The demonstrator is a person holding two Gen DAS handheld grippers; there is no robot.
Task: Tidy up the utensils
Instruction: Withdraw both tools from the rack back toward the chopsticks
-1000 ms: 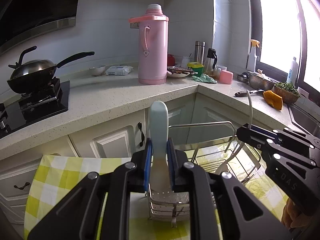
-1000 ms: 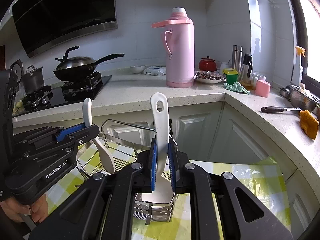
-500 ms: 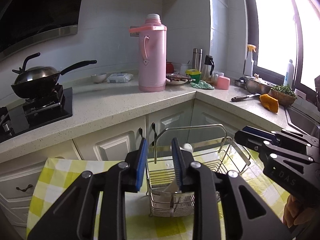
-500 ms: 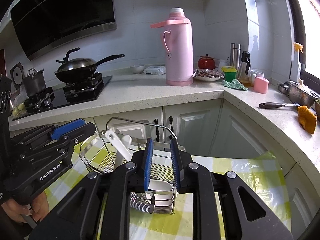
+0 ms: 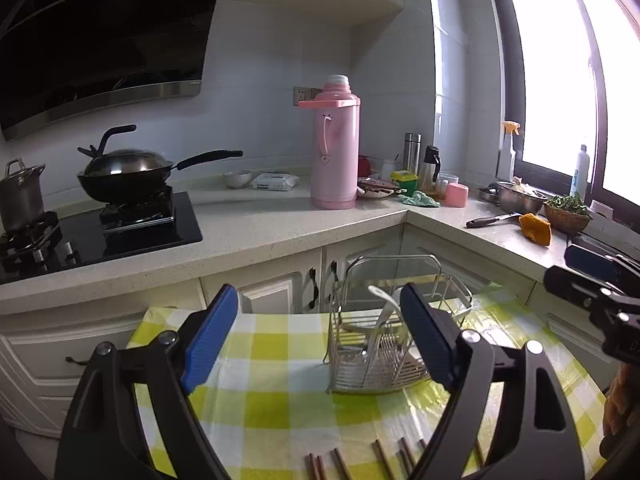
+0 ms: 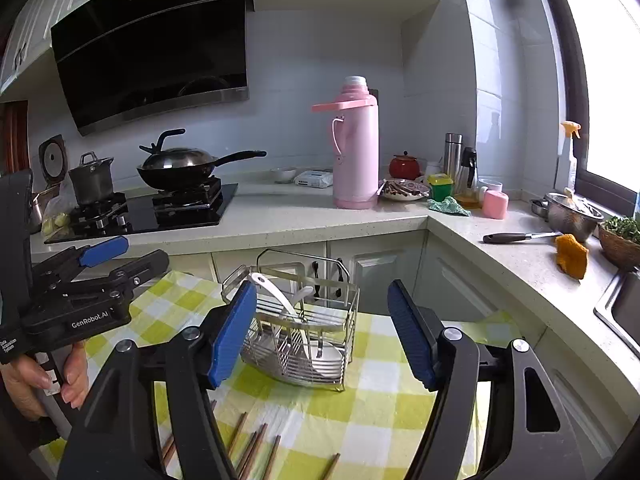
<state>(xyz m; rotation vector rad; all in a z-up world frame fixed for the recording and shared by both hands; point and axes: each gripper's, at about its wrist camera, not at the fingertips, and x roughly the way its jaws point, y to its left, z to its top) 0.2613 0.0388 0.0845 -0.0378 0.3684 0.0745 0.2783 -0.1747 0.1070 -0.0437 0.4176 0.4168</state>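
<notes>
A wire utensil rack (image 5: 384,336) (image 6: 304,336) stands on the yellow checked cloth (image 5: 276,380) (image 6: 380,420). Two white spoons (image 5: 382,320) (image 6: 276,300) lean inside it. Several brown chopsticks (image 5: 340,464) (image 6: 252,448) lie on the cloth near the front edge. My left gripper (image 5: 320,340) is pulled back from the rack, its jaws opening wide with nothing between them. My right gripper (image 6: 322,332) is likewise back from the rack, jaws opening and empty. Each gripper shows in the other's view: the right gripper (image 5: 600,292) at the right edge, the left gripper (image 6: 80,292) held by a hand at the left.
Behind the cloth runs an L-shaped counter (image 5: 260,232) with a stove and wok (image 5: 124,172), a pot (image 5: 20,196), a pink thermos (image 5: 334,148), bottles, bowls, a knife (image 5: 490,220) and an orange cloth (image 5: 534,228). White cabinets (image 5: 260,288) stand below; a sink (image 6: 624,308) is far right.
Both grippers let go of the white spoons, which now rest in the rack. Both then opened wide and drew back and up from the rack.
</notes>
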